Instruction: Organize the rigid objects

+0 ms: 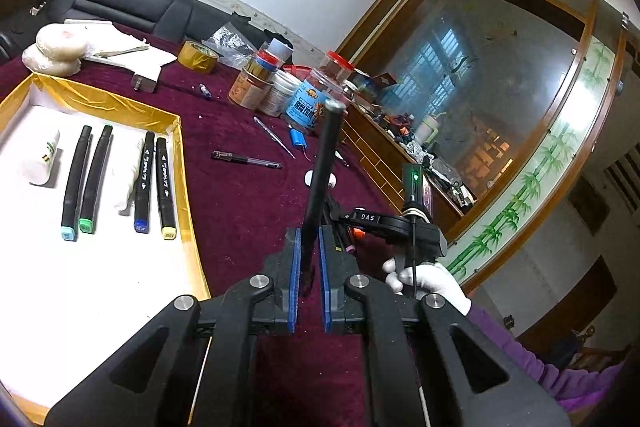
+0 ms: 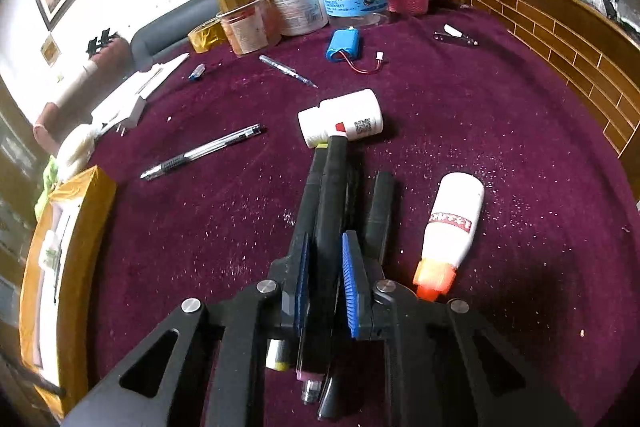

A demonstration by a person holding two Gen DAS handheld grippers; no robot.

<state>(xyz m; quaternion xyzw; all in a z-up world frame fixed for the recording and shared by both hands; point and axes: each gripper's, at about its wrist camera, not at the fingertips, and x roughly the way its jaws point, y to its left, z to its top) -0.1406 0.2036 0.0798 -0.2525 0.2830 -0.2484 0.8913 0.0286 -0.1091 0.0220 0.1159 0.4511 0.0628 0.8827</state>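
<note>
Left gripper [image 1: 309, 255] jaws clamp a black marker [image 1: 322, 171]; right gripper [image 2: 325, 263] jaws pinch another marker [image 2: 332, 195]; "DAS" tag [image 1: 368, 217]

A black marker [image 1: 320, 183] stands tilted upward between the left gripper's [image 1: 309, 239] blue pads, clamped near its lower end. Another black marker [image 2: 330, 207] lies on the maroon cloth between the right gripper's [image 2: 325, 247] pads, its red-tipped far end touching a white bottle [image 2: 340, 118] lying crosswise ahead. More black markers [image 2: 380, 211] lie just beside it.
</note>
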